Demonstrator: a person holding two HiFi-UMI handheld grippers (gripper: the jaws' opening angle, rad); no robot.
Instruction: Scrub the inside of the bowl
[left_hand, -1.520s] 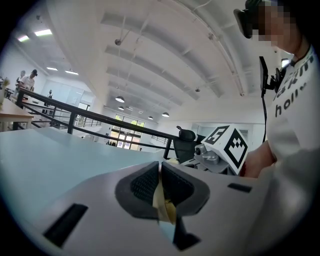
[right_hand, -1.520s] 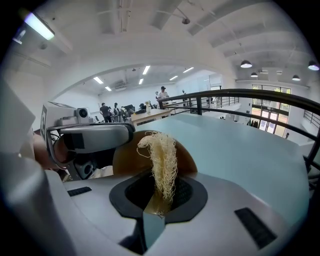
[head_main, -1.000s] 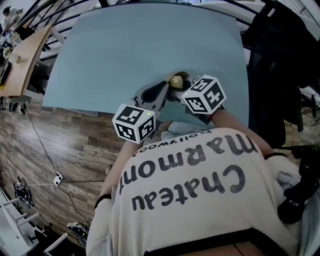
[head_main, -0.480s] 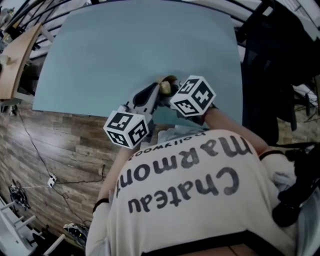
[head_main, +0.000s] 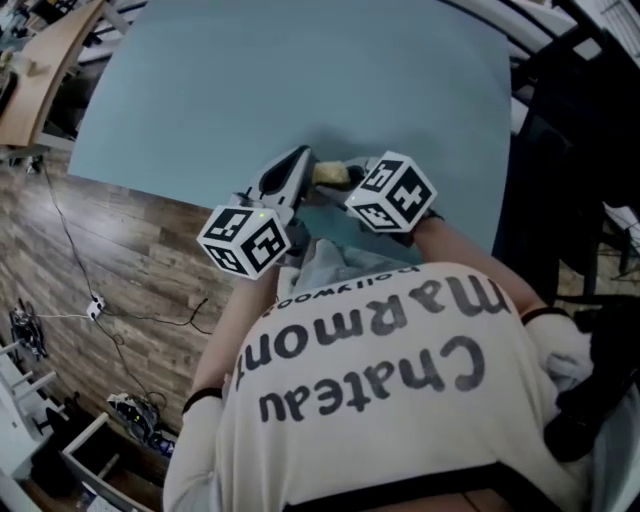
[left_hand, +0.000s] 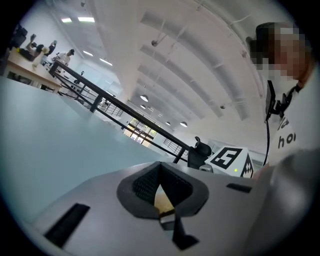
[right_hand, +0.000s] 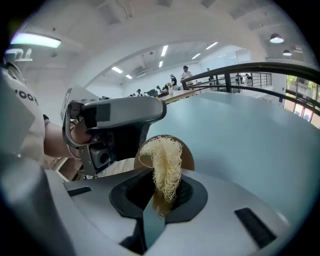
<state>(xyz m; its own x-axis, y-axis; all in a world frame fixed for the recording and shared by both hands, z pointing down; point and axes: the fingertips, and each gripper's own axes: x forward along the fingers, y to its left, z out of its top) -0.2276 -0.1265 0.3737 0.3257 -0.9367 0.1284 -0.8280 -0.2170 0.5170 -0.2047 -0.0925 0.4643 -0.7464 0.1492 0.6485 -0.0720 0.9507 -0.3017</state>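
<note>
Bowl (right_hand: 189, 152) clamped in left fingers (left_hand: 143, 185), scrubber (right_hand: 167, 160) in right fingers (right_hand: 191, 192), shirt (head_main: 380, 390) overlapping table (head_main: 300, 80) edge.

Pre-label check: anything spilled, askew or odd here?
Nothing spilled or damaged. Only the bowl looks tipped up, rim pinched in the left claw, which has just closed tighter, facing the scrubber in the right claw.

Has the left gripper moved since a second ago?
Yes. Against the table's near edge, the left gripper has swung to point more squarely across it; its jaws have just closed further on the bowl.
</note>
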